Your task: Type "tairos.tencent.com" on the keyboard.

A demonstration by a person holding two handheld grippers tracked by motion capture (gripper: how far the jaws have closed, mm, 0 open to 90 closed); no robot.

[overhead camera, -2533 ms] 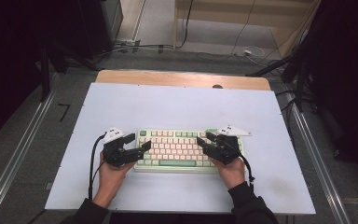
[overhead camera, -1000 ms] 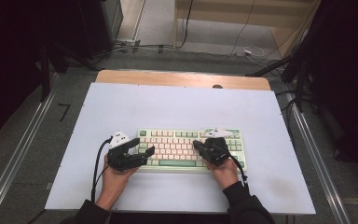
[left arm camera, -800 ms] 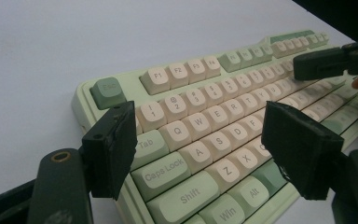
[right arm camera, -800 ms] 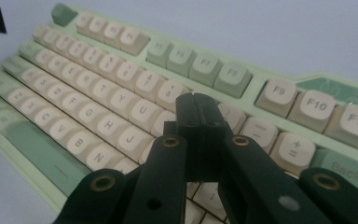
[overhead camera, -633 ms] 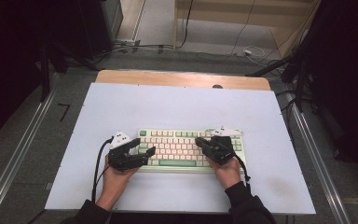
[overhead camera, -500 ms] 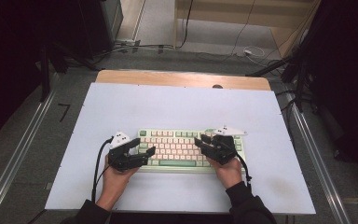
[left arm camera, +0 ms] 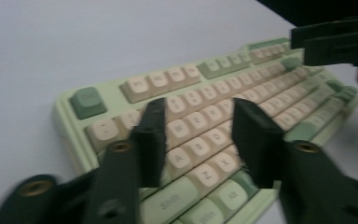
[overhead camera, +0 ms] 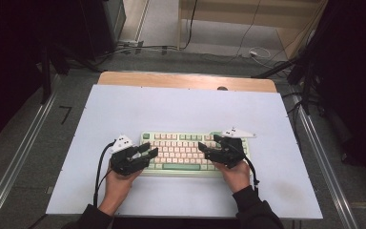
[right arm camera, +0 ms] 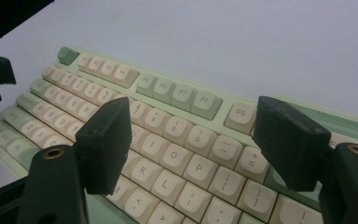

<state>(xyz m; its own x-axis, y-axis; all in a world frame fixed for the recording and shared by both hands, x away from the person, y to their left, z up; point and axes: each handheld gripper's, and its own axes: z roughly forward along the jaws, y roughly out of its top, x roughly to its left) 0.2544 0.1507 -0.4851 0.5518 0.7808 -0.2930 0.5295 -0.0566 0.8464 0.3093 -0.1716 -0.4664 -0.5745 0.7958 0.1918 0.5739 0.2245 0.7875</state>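
With nothing gripped, the narrowing left gripper [overhead camera: 148, 152] at nine o'clock and widening right gripper [overhead camera: 205, 149] at three should be lowered squarely onto single keys of the pale green and cream plastic keyboard [overhead camera: 183, 152].

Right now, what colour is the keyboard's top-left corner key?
Green, on the keyboard; clearest in the left gripper view, corner key.

both forearms come in from below. left tongs [overhead camera: 148, 153] point right, jaws partly apart, just been closing, nothing between. right tongs [overhead camera: 205, 149] point left, jaws wide, just been opening, empty.
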